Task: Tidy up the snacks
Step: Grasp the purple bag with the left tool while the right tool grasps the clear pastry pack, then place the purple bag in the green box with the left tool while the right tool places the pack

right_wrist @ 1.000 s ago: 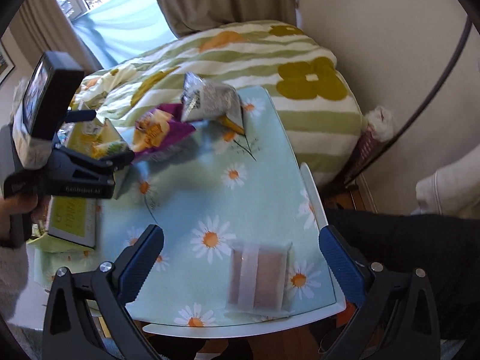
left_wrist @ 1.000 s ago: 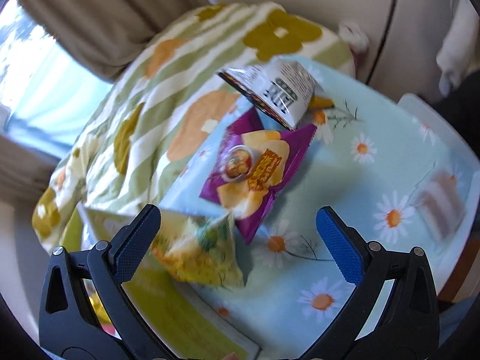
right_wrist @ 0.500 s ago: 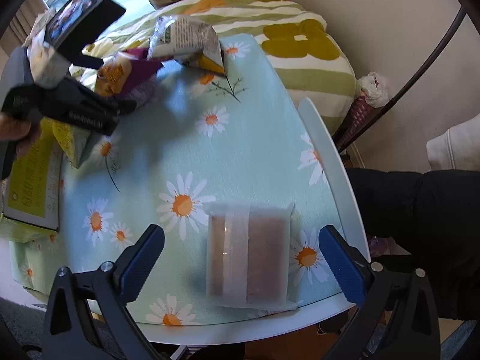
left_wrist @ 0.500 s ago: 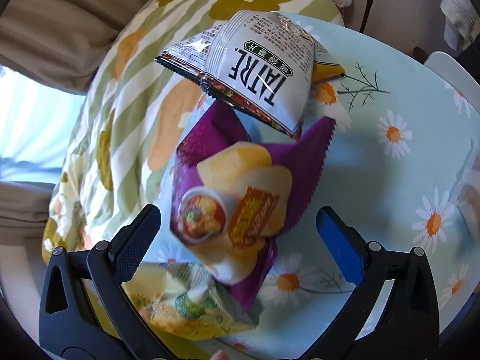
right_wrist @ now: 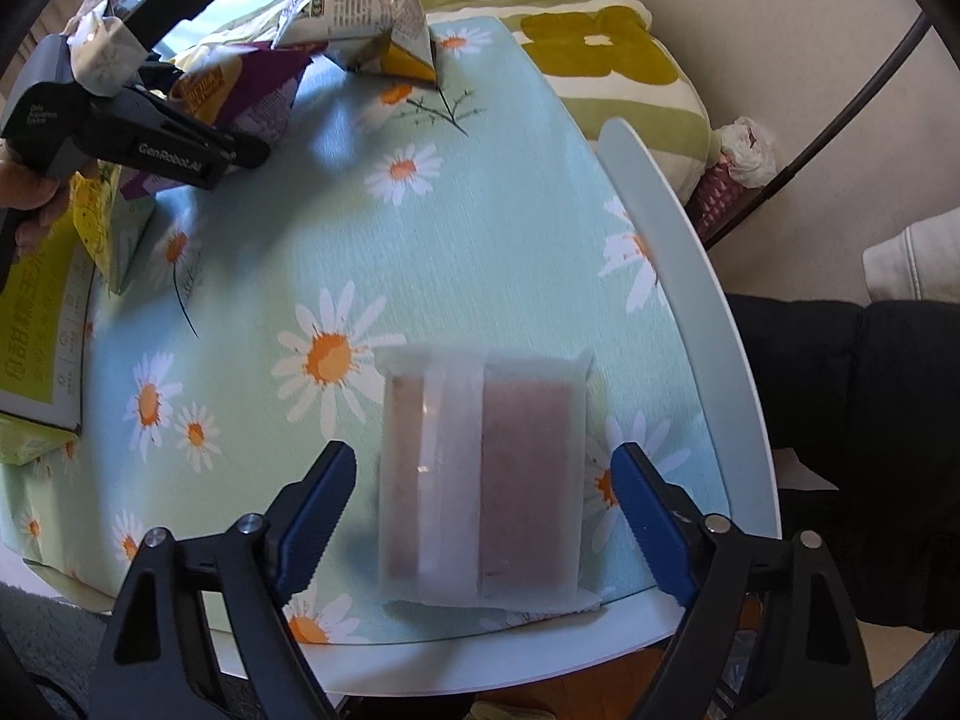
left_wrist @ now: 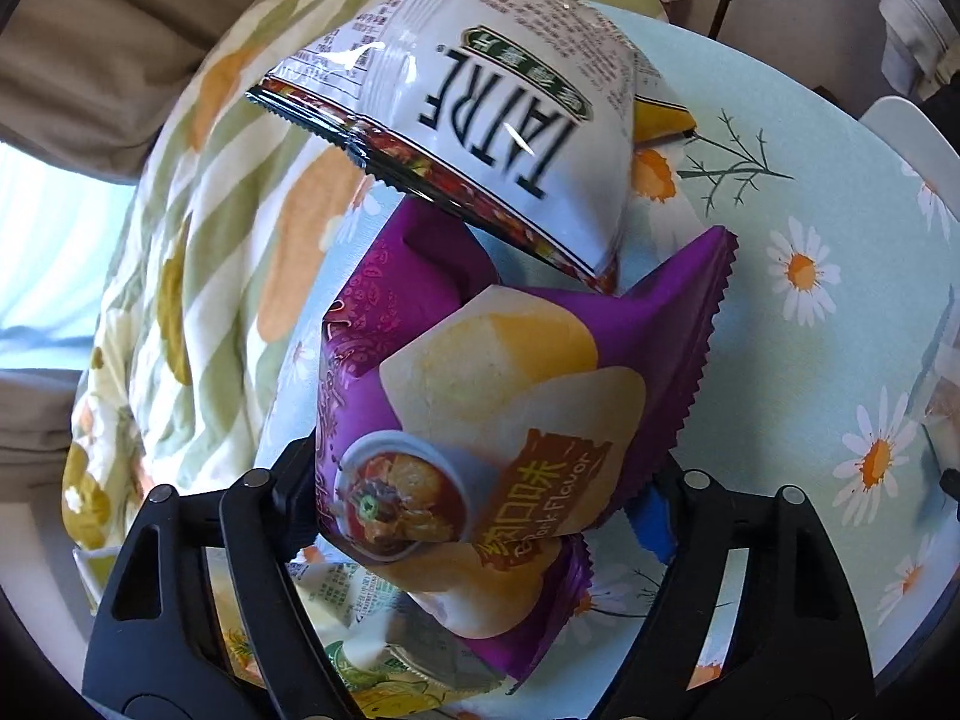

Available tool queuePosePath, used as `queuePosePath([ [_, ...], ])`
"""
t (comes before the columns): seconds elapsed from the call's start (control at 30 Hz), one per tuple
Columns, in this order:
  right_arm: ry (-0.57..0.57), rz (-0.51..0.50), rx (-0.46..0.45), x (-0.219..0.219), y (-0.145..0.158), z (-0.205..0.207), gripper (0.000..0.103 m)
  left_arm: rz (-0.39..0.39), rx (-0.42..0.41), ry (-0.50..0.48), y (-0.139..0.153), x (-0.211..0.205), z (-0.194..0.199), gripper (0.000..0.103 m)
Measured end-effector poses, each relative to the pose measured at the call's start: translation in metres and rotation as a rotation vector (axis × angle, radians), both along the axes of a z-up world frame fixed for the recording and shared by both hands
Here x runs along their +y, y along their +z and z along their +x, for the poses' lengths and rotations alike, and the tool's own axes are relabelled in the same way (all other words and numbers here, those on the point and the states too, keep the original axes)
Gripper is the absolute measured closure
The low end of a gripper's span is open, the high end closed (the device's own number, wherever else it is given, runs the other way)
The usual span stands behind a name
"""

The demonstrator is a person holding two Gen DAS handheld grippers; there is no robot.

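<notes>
A purple chip bag [left_wrist: 480, 396] lies on the daisy-print table [left_wrist: 810, 210], partly under a white snack bag [left_wrist: 510, 102]. My left gripper [left_wrist: 474, 504] straddles the purple bag's lower end. Its jaws are closing and the pads touch both sides of the bag. In the right wrist view, a clear packet with a brown bar [right_wrist: 480, 480] lies flat near the table's front edge. My right gripper [right_wrist: 480, 495] points down over it. Those jaws are closing too, with a gap left on each side of the packet.
A yellow-green snack bag [left_wrist: 372, 660] lies under the purple bag's near end. A yellow box [right_wrist: 42, 324] sits at the table's left edge. Flowered bedding [right_wrist: 600, 54] lies beyond the table. The white rim [right_wrist: 678, 276] curves along the right, with dark clothing [right_wrist: 840, 372] beside it.
Both grippers have dropped toward the table. The left one came down around the purple bag and narrowed onto it. The right one lowered over the clear packet and narrowed.
</notes>
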State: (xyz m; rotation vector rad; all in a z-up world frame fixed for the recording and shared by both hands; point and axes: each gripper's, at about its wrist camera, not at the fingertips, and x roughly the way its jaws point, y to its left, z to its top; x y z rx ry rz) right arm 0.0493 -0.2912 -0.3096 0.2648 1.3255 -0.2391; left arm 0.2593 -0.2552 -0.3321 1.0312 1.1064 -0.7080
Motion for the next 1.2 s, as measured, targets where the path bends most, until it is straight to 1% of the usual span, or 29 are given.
queuePosePath([
  [0.2, 0.002, -0.004, 0.015, -0.002, -0.007, -0.005, 0.024, -0.014, 0.019, -0.001, 0.004, 0.001, -0.009, 0.029],
  [0.33, 0.018, 0.011, 0.021, 0.002, -0.013, -0.006, 0.037, -0.022, 0.037, 0.022, 0.007, 0.008, -0.015, 0.029],
  [0.43, 0.044, -0.016, 0.02, 0.008, -0.013, -0.004, 0.042, -0.034, 0.047, 0.042, 0.011, 0.013, -0.021, 0.029],
  [0.6, 0.042, -0.024, 0.022, 0.008, -0.014, -0.003, 0.044, -0.049, 0.054, 0.076, 0.018, 0.021, -0.03, 0.029],
  [0.7, 0.036, -0.027, 0.007, 0.009, -0.009, -0.003, 0.045, -0.062, 0.048, 0.092, 0.026, 0.026, -0.035, 0.029],
  [0.83, 0.024, -0.018, -0.049, 0.003, 0.009, -0.003, 0.045, -0.101, 0.033, 0.113, 0.043, 0.031, -0.041, 0.029],
  [1.0, 0.037, -0.026, -0.122, -0.003, 0.041, 0.003, 0.045, -0.179, 0.01, 0.145, 0.078, 0.034, -0.05, 0.029],
  [1.1, 0.058, -0.028, -0.162, -0.002, 0.064, 0.007, 0.045, -0.248, -0.007, 0.178, 0.11, 0.039, -0.056, 0.029],
  [1.2, 0.107, -0.028, -0.216, 0.005, 0.098, 0.016, 0.045, -0.315, -0.042, 0.217, 0.147, 0.05, -0.062, 0.029],
])
